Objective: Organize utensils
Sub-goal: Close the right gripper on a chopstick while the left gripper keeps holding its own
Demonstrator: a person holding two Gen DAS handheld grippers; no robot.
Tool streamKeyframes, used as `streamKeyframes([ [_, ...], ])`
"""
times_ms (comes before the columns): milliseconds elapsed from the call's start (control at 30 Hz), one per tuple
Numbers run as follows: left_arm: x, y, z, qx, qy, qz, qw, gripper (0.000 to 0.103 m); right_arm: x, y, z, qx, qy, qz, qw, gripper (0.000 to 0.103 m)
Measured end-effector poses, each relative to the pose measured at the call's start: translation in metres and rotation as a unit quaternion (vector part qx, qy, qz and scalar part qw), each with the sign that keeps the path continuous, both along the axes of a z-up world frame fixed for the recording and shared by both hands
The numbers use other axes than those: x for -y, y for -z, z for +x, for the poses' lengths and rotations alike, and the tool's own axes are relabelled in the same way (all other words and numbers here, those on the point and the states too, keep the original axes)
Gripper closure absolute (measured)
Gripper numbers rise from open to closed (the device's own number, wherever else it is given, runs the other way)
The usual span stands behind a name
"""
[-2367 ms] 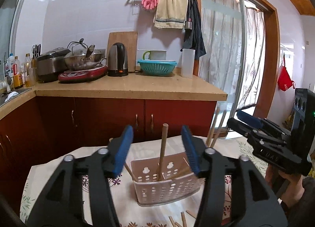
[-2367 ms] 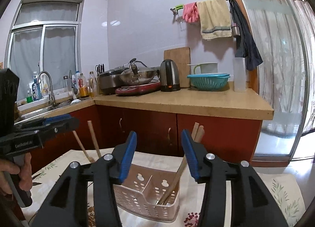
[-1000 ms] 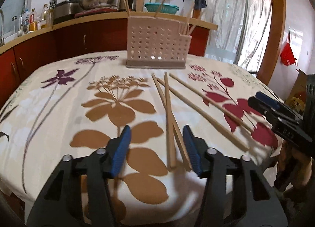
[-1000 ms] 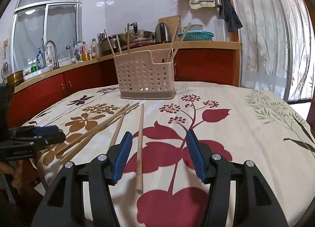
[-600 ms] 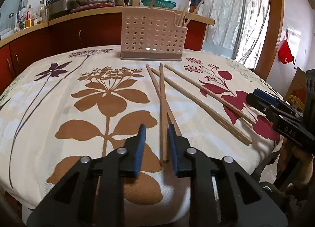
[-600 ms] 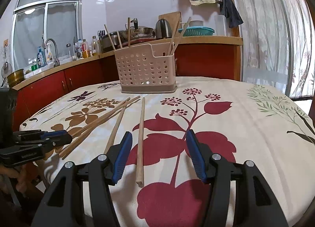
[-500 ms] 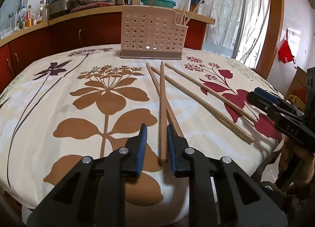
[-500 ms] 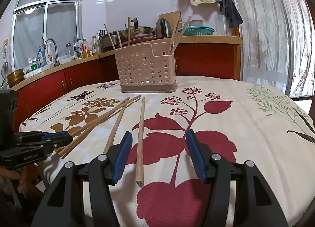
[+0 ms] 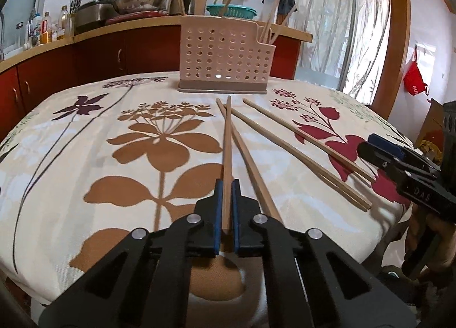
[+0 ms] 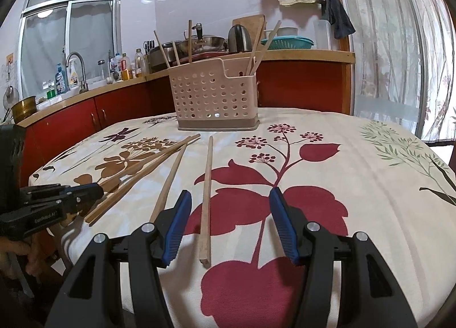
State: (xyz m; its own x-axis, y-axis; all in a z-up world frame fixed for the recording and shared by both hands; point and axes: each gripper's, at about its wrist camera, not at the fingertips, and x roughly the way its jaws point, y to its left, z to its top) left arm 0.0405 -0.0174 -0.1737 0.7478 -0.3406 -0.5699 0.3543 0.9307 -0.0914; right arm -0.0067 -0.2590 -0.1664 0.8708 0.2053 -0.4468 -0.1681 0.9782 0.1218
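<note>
My left gripper (image 9: 227, 185) is shut on the near end of a wooden chopstick (image 9: 227, 145) that lies pointing toward the pink perforated utensil basket (image 9: 225, 59). Three more chopsticks (image 9: 302, 154) lie on the cloth to its right. My right gripper (image 10: 228, 197) is open, with a single chopstick (image 10: 206, 182) lying between its fingers, untouched. Another chopstick (image 10: 169, 181) lies just left of it. The basket (image 10: 213, 97) stands at the far side and holds several upright chopsticks. The left gripper (image 10: 88, 191) shows at the left of the right wrist view, the right gripper (image 9: 376, 145) at the right of the left wrist view.
A round table with a floral cloth (image 10: 327, 174) carries everything; its near edge drops off right below both grippers. Behind it runs a red kitchen counter (image 9: 114, 51) with pots, a kettle (image 10: 239, 39) and a sink (image 10: 75, 71). A glass door (image 10: 399, 57) is at the right.
My left gripper has closed from open onto the near end of the chopstick and moved slightly forward. My right gripper stays open over its chopstick, hardly moved.
</note>
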Motion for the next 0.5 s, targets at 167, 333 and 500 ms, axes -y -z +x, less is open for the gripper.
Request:
streamKeyframes([
  [167, -0.0063, 0.0021, 0.002, -0.001, -0.009, -0.002, 1.0, 0.096, -0.0029, 0.0024, 0.0004, -0.003, -0.007, -0.002, 1.0, 0.047],
  [333, -0.0088, 0.0051, 0.0043, 0.002, -0.014, -0.006, 0.9999, 0.096, -0.0041, 0.0033, 0.0006, -0.005, -0.009, -0.002, 1.0, 0.047],
  [500, -0.01, 0.0068, 0.0037, 0.01, -0.014, -0.011, 0.9998, 0.096, -0.0043, 0.0044, 0.0008, -0.007, -0.01, -0.001, 1.0, 0.047],
])
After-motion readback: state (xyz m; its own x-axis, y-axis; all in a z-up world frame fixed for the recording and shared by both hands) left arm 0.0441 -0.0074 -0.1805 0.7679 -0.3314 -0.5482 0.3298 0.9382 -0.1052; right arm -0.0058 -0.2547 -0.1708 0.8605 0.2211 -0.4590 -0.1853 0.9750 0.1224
